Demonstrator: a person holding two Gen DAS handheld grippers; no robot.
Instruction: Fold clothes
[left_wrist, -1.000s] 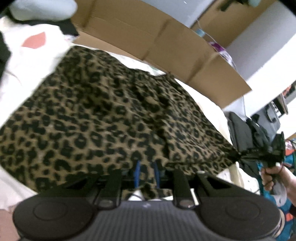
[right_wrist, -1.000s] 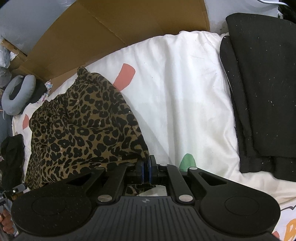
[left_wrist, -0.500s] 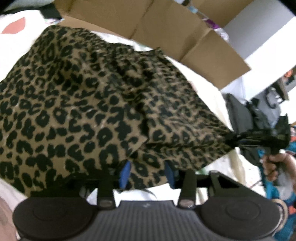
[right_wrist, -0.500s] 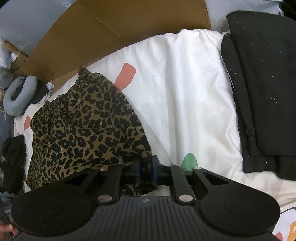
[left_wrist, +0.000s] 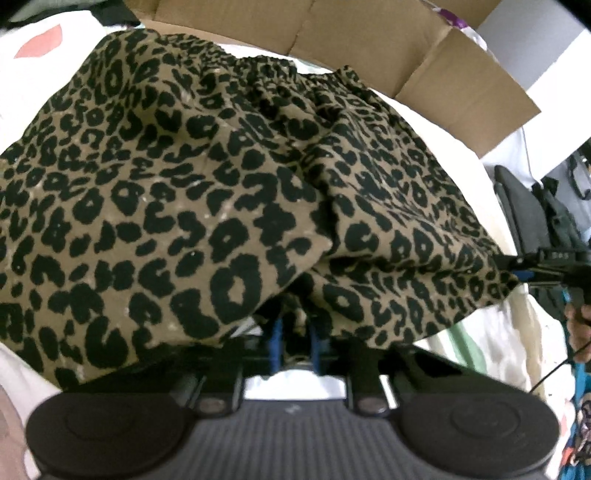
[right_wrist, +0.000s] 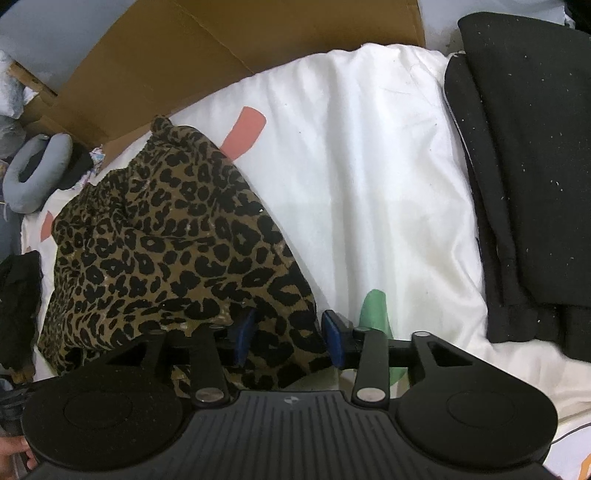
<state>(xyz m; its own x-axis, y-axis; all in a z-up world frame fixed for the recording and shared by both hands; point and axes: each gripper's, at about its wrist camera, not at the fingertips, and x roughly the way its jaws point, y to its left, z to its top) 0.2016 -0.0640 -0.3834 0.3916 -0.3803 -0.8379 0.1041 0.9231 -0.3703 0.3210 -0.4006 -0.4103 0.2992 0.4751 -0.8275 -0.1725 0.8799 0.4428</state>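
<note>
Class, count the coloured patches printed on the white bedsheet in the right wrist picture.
3: a pink bar above the leopard-print garment, a pink patch at its left, a green patch beside the right gripper. The garment may hide more.

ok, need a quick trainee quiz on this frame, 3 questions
1. True or false: the right gripper is open.
2. What lies at the right edge of the right wrist view? A. black clothes B. a red towel C. a wooden chair
3. Fill in: the cloth between the right gripper's pads has a ____ print.

Key: 1 true. 2 A. 3 leopard.
</note>
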